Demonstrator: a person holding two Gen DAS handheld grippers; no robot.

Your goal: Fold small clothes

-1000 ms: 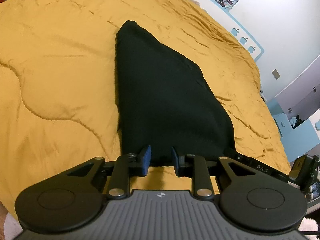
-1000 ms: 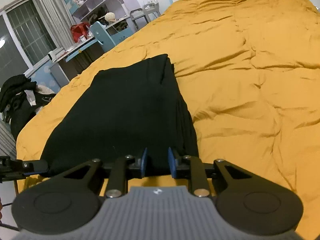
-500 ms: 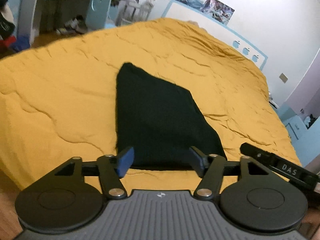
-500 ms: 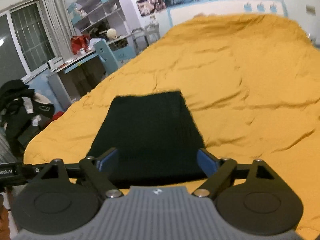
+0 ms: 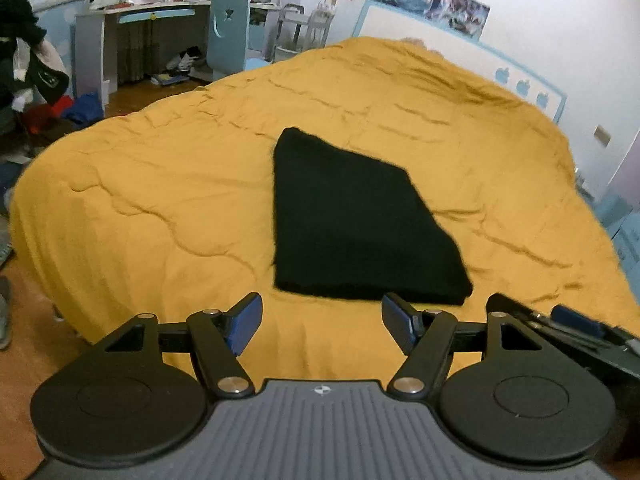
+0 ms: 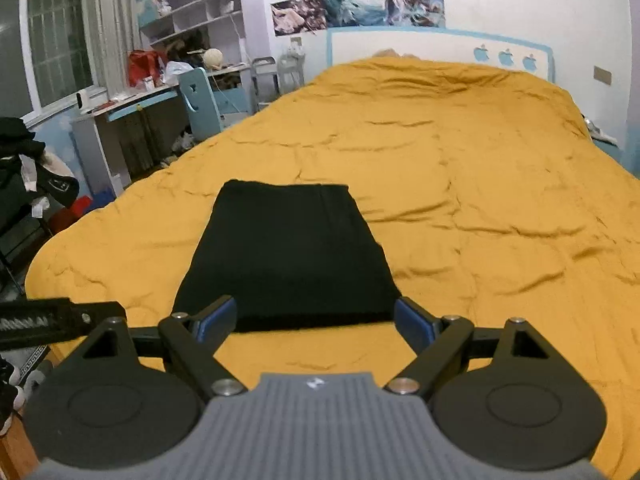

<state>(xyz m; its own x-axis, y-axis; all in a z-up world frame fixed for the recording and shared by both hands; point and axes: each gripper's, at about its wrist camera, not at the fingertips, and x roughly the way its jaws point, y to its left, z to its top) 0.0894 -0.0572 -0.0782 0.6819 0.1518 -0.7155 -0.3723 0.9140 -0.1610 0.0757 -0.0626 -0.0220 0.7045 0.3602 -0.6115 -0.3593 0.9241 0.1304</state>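
A black garment (image 5: 352,224) lies folded flat in a neat rectangle on the yellow quilt (image 5: 160,184) of a bed. My left gripper (image 5: 320,308) hovers above the quilt just short of the garment's near edge, its jaws still opening, with nothing between them. In the right wrist view the same garment (image 6: 288,252) lies ahead, and my right gripper (image 6: 316,308) is open wide above its near edge, holding nothing. Neither gripper touches the cloth. Part of the right gripper's body (image 5: 580,332) shows at the lower right of the left wrist view.
The quilt (image 6: 480,200) stretches wide to the right and back to the headboard wall (image 6: 440,48). Left of the bed stand a desk (image 5: 120,24), a blue chair (image 5: 226,32), shelves (image 6: 192,4) and a heap of dark clothes (image 6: 24,160).
Both grippers let go of the garment's near edge, opened wide, and drew back and up. The garment now lies flat farther ahead.
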